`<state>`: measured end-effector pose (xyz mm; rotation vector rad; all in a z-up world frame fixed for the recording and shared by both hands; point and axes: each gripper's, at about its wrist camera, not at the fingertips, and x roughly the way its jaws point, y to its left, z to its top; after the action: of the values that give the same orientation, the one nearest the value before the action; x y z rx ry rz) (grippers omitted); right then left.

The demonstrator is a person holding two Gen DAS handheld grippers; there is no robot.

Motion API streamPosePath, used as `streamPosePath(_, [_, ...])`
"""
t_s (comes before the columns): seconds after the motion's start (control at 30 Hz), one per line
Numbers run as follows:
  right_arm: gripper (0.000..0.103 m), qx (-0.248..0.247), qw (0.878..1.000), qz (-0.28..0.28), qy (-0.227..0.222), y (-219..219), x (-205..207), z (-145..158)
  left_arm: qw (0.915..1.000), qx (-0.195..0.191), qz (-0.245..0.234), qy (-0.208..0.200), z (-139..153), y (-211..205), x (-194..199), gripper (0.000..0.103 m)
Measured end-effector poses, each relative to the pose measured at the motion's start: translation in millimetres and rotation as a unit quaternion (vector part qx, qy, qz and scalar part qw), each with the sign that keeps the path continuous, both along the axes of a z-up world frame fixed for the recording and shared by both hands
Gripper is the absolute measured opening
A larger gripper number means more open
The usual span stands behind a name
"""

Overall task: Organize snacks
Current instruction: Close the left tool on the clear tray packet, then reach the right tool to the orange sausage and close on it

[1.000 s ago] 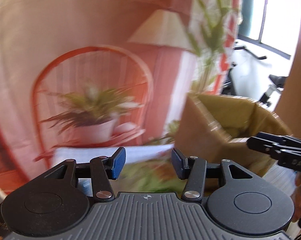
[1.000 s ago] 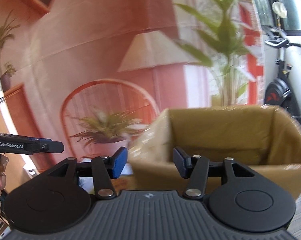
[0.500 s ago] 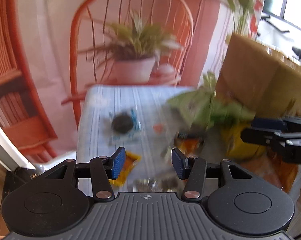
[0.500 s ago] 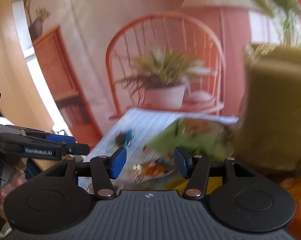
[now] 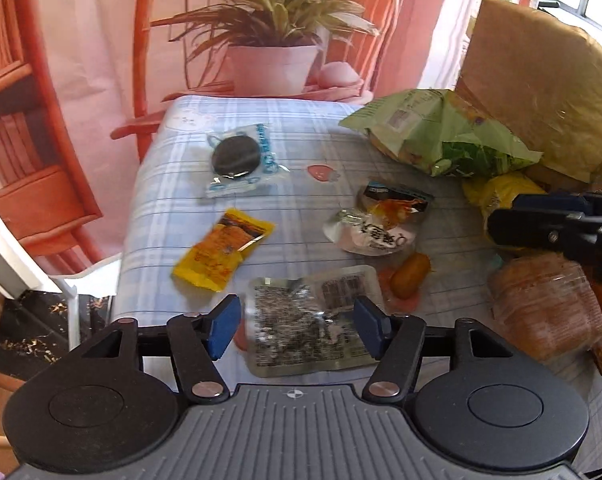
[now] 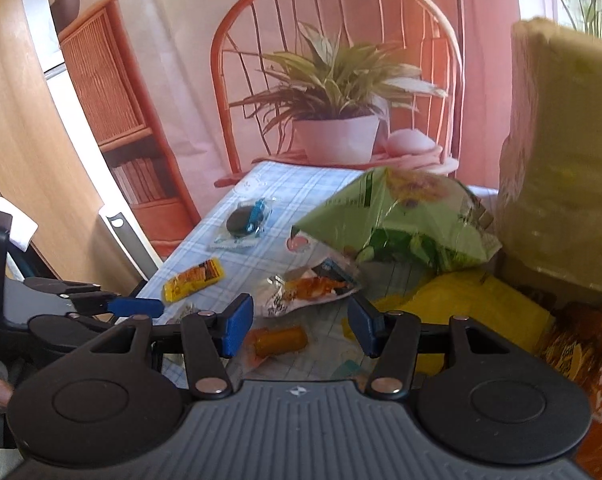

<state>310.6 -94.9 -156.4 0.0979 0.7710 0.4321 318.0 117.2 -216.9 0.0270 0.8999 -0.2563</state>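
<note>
Snacks lie scattered on a blue checked tablecloth [image 5: 173, 184]. My left gripper [image 5: 297, 330] is open and empty, hovering over a silver speckled packet [image 5: 301, 332]. Beyond it lie a yellow packet [image 5: 221, 254], a dark round cookie in a clear wrapper [image 5: 237, 156], a clear packet with orange contents [image 5: 381, 220] and a small orange sausage [image 5: 409, 276]. My right gripper [image 6: 301, 330] is open and empty above the orange sausage [image 6: 279, 340]. A large green bag [image 6: 401, 216] leans by the cardboard box [image 6: 565, 184].
A yellow bag [image 6: 469, 312] and an orange bag [image 6: 581, 364] lie by the box at the right. A wrapped bread [image 5: 541, 312] sits at the right in the left wrist view. A backdrop printed with a chair and plant [image 5: 277, 40] hangs behind the table.
Both grippers have tilted down from facing the backdrop and box to facing the tabletop and snacks. Both stay open.
</note>
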Motion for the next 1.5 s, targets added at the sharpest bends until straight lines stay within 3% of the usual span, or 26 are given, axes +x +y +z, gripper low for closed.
streamPosePath(0.3, [0.056, 0.011, 1.000, 0.002, 0.011, -4, -4, -6, 0.9997, 0.022, 0.012, -0.006, -12, -16, 0, 0.069])
streamPosePath(0.47, [0.056, 0.017, 1.000, 0.006, 0.022, -5, -6, -12, 0.9996, 0.019, 0.015, -0.014, -10, -13, -7, 0.046])
streamPosePath(0.57, [0.056, 0.016, 0.999, 0.013, 0.027, -2, -7, -16, 0.9998, 0.011, 0.009, -0.012, -9, -9, -11, 0.041])
streamPosePath(0.83, [0.055, -0.008, 0.998, 0.058, 0.032, 23, -1, -25, 0.9998, -0.012, 0.018, -0.007, -8, 5, -24, 0.039])
streamPosePath(1.2, [0.055, -0.086, 0.992, 0.073, 0.053, 50, 38, -53, 0.9992, -0.024, 0.032, -0.009, -10, 10, -31, 0.039])
streamPosePath(1.5, [0.056, -0.095, 0.991, 0.078, 0.054, 54, 36, -56, 0.9984, -0.034, 0.043, -0.013, -11, 13, -35, 0.039])
